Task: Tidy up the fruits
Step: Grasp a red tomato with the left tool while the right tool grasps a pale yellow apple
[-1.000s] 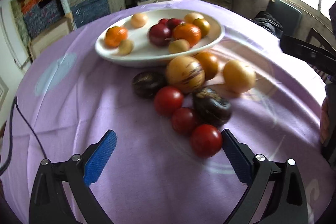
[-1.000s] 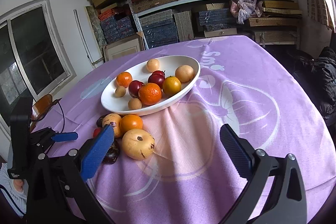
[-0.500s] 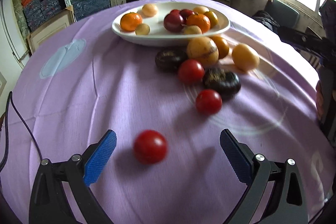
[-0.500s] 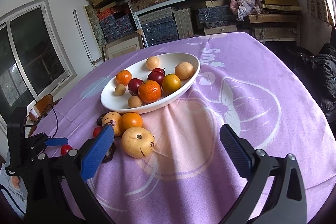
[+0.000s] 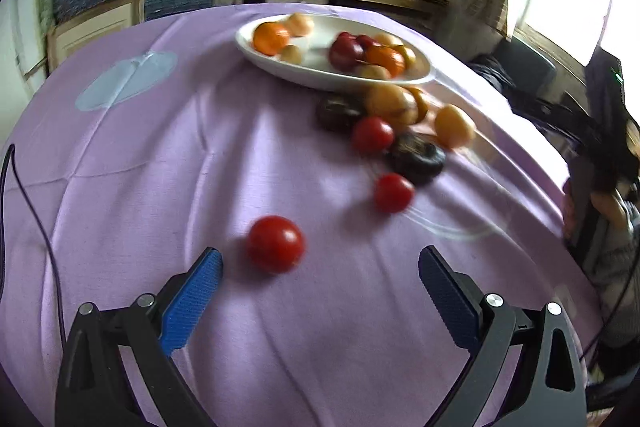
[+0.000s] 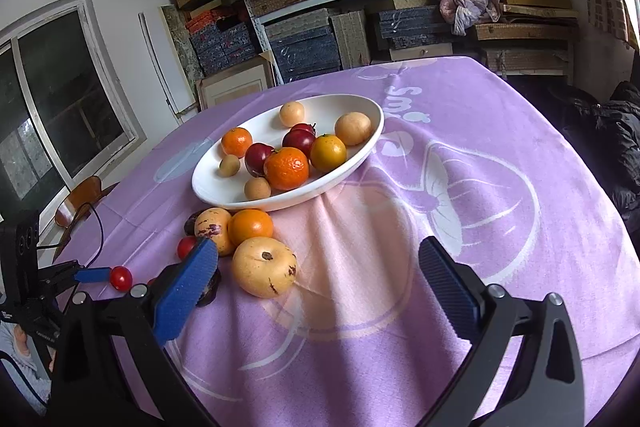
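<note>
The left claw (image 5: pixel 320 267) gapes wide, gripping nothing; a red tomato (image 5: pixel 275 244) lies loose on the cloth (image 5: pixel 140 167) just ahead, nearer its left finger; the plate (image 5: pixel 304 75) sits far beyond. The right claw (image 6: pixel 318 263) is likewise spread and unladen. The step looks like picking up the tomato; next, centre, advance, close.

Fruit pile (image 5: pixel 400 131) beside bowl (image 5: pixel 304 75) motion-blurred in left view; dark fruit (image 6: pixel 210 289) half hidden behind right tool's blue finger (image 6: pixel 186 285).

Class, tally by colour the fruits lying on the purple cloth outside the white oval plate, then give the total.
Round red tomatoes: 3
Dark purple round fruits: 2
Pale yellow round fruits: 2
Round orange citrus fruit: 1
Total: 8
</note>
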